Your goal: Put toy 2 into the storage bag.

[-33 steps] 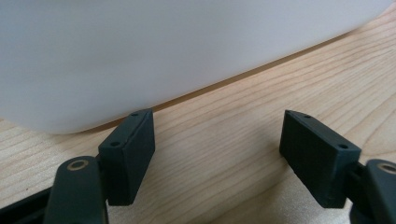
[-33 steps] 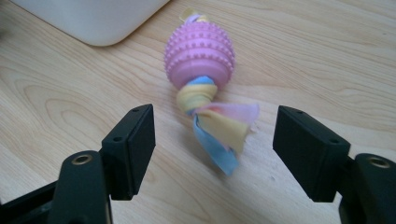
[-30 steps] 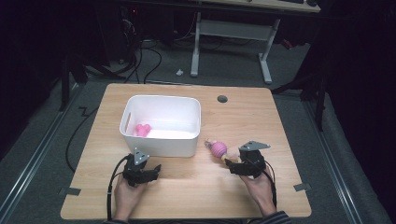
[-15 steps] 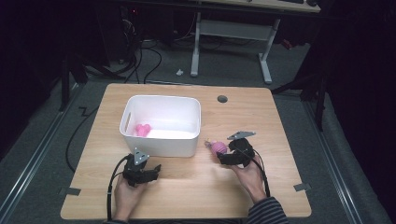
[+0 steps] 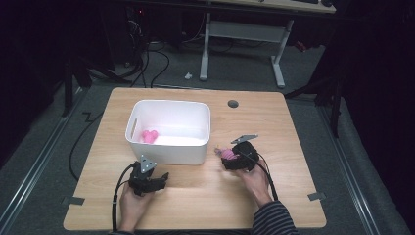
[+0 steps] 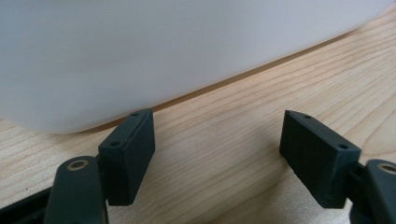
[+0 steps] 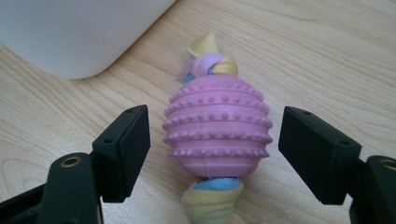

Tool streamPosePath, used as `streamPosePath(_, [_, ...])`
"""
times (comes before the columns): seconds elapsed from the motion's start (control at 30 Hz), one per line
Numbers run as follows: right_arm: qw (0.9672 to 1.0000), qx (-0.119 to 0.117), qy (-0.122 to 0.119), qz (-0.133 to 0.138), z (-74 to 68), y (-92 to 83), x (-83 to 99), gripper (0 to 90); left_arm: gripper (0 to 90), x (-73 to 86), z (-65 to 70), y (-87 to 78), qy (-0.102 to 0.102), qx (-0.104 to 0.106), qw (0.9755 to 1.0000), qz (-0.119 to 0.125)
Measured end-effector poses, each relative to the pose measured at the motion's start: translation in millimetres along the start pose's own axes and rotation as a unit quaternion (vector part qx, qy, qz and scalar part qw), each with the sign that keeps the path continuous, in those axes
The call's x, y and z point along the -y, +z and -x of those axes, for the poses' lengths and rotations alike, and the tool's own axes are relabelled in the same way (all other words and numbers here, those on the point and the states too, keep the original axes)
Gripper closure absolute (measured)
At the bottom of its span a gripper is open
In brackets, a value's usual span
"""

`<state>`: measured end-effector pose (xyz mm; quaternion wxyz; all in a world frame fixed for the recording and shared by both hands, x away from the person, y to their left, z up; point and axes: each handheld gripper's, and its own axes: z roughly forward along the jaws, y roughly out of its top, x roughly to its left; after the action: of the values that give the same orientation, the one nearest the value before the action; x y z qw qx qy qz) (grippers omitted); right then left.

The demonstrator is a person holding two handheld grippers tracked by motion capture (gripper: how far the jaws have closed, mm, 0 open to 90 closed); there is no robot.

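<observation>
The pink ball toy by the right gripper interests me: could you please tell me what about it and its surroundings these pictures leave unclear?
- Pink studded ball toy: in the right gripper view its lower rope end is cut off by the bottom edge.
- Same toy in the high view: partly hidden behind the right gripper, too small for detail.
- Pink thing in the white bin: too small in the high view to identify.
- White bin, left gripper view: blurred, its top cut off.

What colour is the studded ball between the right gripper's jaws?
Pink, on a pastel rope; the studded ball shows best in the right gripper view.

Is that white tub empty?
No. The white tub holds a pink toy on its floor, seen from above.
</observation>
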<state>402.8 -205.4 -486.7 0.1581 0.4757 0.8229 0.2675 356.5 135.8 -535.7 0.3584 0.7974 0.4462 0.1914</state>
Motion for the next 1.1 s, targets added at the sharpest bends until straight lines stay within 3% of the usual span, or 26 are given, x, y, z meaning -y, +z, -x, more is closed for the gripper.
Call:
streamPosePath(0.2, [0.9999,0.001,-0.007,-0.008,-0.5,1.5,0.3,34.4,27.0,0.0,0.0,0.0,0.000,0.000,1.0000,0.000])
streamPosePath(0.57, [0.9997,0.001,-0.013,-0.020,0.8,-2.7,0.7,35.7,27.0,0.0,0.0,-0.1,0.000,0.000,1.0000,0.000])
streamPosePath(0.87, [0.9995,-0.031,-0.001,-0.013,8.0,-24.6,2.5,36.0,27.0,0.0,0.0,-0.1,0.000,0.000,1.0000,0.000])
streamPosePath(1.1, [0.9992,-0.039,-0.010,-0.005,10.4,-42.7,0.2,36.1,27.0,0.0,-0.1,-0.1,0.000,0.000,1.0000,0.000])
